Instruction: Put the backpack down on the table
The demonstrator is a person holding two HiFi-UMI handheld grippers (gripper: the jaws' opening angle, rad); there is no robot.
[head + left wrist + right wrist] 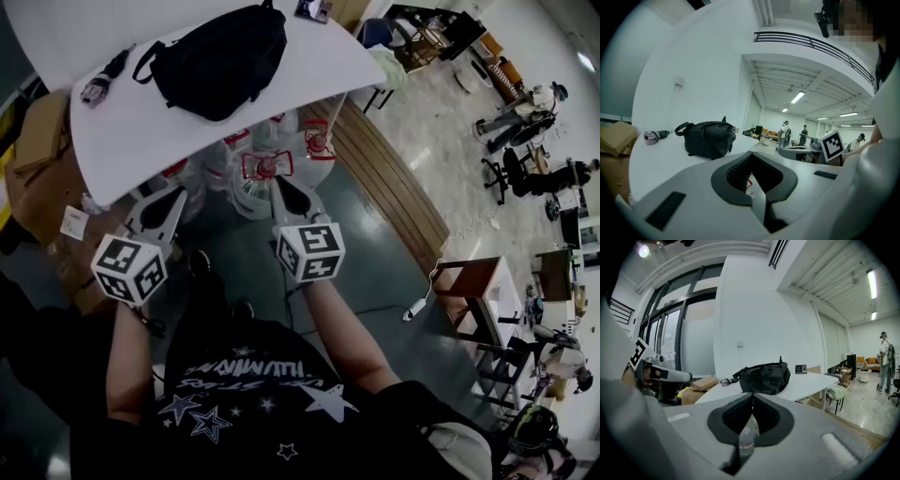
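Backpack lies on the table, well ahead of the left gripper and right gripper, fingers pressed together, empty.

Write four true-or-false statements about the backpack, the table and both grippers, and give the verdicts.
1. The backpack lies on the table. True.
2. The left gripper holds the backpack's strap. False: it is shut on nothing, short of the table.
3. The right gripper is open. False: its jaws are together, with nothing held.
4. An umbrella lies on the table, left of the backpack in the head view. True.
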